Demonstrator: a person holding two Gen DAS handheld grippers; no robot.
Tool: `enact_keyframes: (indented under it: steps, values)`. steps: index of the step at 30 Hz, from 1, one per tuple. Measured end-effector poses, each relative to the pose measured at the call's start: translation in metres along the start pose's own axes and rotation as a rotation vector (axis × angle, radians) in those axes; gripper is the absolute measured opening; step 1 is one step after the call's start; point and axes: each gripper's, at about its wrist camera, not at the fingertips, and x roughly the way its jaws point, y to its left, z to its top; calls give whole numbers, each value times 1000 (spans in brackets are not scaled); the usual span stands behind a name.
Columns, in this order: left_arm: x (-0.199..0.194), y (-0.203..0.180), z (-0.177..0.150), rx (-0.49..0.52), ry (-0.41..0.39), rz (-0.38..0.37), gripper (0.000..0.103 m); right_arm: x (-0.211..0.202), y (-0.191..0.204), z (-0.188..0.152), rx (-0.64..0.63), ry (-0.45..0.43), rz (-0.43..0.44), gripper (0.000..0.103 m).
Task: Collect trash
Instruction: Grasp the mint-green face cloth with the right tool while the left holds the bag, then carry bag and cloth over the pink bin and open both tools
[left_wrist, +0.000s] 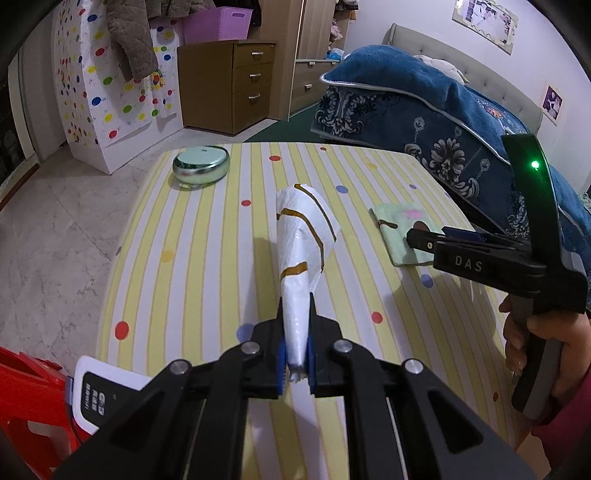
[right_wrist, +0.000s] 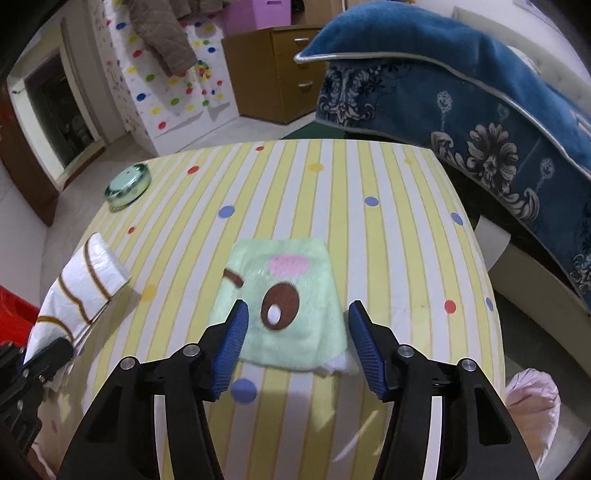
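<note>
- Left claw (left_wrist: 296, 363): pressed together on the gathered end of one white plastic bag (left_wrist: 304, 236) with brown stripes; bag stands up off the desk (left_wrist: 207, 229) near its middle, fanning out above the blue pads.
- Right claw (right_wrist: 295, 345): spread, nothing pinched. Its two blue pads (right_wrist: 231, 347) sit either side of the near edge of one green fluffy cloth (right_wrist: 284, 295); whether they touch the cloth I cannot tell.
- Cloth: one, lying flat toward the desk's right edge, with a pink patch and a brown-and-white eye shape on it. A bit of white material (right_wrist: 338, 365) pokes out from under its near right corner.
- One round tin (left_wrist: 201, 164) with a pale green lid, at the far left corner of the desk.
- Desk cover: yellow and white stripes with scattered coloured dots.
- One hand (left_wrist: 535, 343) visible, gripping the right tool's handle at the desk's right edge.
- Off the desk: one red stool (left_wrist: 29, 391) at the near left, one blue patterned blanket (left_wrist: 424, 103) beyond the right edge, one brown drawer cabinet (left_wrist: 231, 85) with three drawers.
</note>
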Motion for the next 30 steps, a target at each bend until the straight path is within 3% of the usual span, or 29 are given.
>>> enact_keyframes:
  steps: [3,6,7,9,20,24,28,30]
  values:
    - [-1,-2,-5,2,7,1,6,-8,6,-10,-33,-5,13,35]
    - [-5,-4,-12,5,12,3,6,-20,8,-18,-37,-26,32,26]
    - [-6,-4,-14,3,14,4,6,-24,9,-20,-39,-33,32,17]
    - [-11,-5,-19,4,15,3,6,-36,9,-25,-33,-43,48,13]
    - [-38,-35,-44,54,14,-48,6,-105,-7,-95,51,-27,113,12]
    - [-41,-50,-52,85,23,-69,6,-119,-22,-125,100,5,93,12]
    - [-42,-62,-57,107,31,-82,6,-130,-39,-146,126,15,58,17]
    - [-43,-67,-59,115,33,-87,6,-132,-42,-150,113,23,40,26]
